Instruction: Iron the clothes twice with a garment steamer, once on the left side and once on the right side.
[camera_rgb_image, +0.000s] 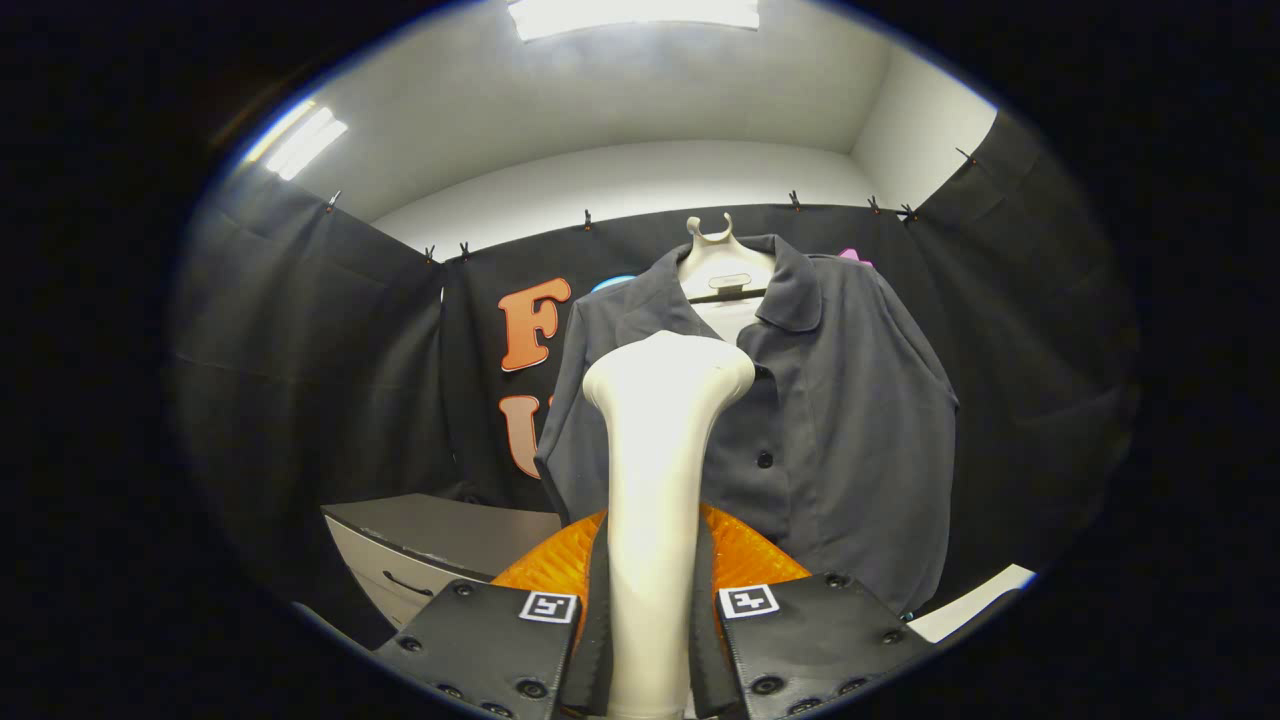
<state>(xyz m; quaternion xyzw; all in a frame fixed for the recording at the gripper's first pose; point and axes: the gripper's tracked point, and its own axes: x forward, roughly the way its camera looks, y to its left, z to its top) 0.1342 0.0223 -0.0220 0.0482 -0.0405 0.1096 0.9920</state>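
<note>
The garment steamer (660, 480) was clamped by its handle between the two fingers of the gripper (650, 640), presumably so its head could be steered. Its long axis ran away from the fingers, head pointed far toward the dark shirt (840, 420), hung on a hanger (722, 262) just beyond, front exposed for steaming.

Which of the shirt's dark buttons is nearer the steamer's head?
The upper button, beside the steamer head's right edge; the other button sits lower on the shirt.
</note>
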